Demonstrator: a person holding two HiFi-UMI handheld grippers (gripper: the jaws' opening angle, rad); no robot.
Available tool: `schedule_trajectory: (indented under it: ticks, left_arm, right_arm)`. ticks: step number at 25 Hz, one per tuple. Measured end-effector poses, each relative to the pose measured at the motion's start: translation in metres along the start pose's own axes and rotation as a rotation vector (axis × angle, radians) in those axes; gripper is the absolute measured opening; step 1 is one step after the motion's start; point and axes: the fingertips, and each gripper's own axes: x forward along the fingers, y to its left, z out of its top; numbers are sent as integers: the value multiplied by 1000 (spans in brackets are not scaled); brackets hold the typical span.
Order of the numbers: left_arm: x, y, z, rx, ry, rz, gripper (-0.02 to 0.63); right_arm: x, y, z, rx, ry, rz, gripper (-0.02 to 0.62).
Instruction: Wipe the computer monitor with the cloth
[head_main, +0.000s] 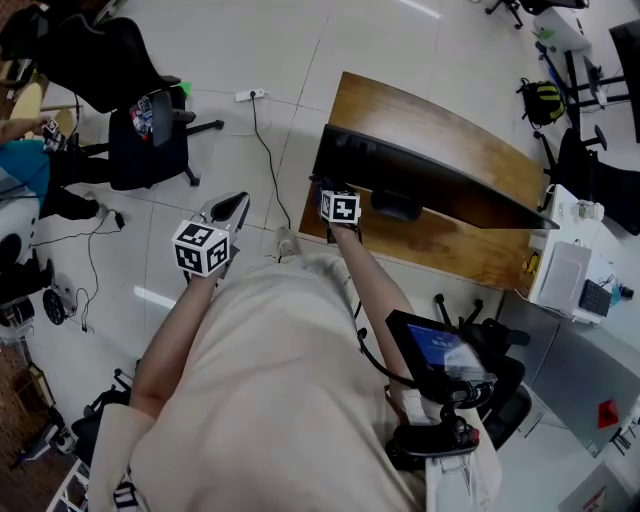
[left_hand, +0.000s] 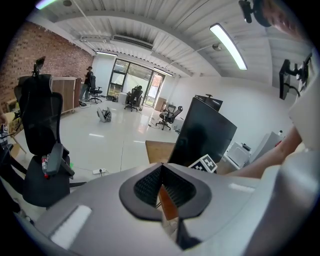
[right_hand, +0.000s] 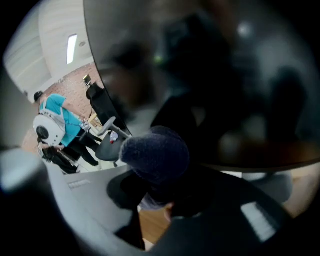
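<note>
Two jaws of my right hand-held gripper (right_hand: 156, 196) pinch a wadded dark-blue cloth (right_hand: 156, 152), fuzzy and rounded, seemingly pressed on the glossy black monitor (right_hand: 215, 75) near its left edge. I should sweep flat, overlapping strokes with light pressure, hard jaw tips off the glass. My left hand-held gripper (left_hand: 161, 187) hangs aside, jaws together, empty. Monitor stands on a curved wooden desk (head_main: 470, 150).

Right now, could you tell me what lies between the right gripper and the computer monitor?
A bunched dark blue cloth, on which the right gripper is shut, fills that stretch, close to the monitor screen; the right gripper view shows it.
</note>
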Motion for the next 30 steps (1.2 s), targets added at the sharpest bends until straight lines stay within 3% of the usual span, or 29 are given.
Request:
schedule_trajectory:
  ticks: [12, 18, 24, 30]
  left_arm:
    - [-30, 32, -18, -43, -24, 15, -20]
    - [-24, 23, -5, -23, -56, -29, -20]
    - [-14, 5, 3, -30, -87, -95, -20]
    - [-4, -10, 14, -25, -118, -132, -20]
  right_arm:
    - [6, 35, 17, 249, -6, 88, 106]
    - [-35, 59, 66, 239, -89, 196, 106]
    - [-91, 76, 118, 341, -186, 307, 106]
    - [-149, 93, 172, 360, -280, 397, 106]
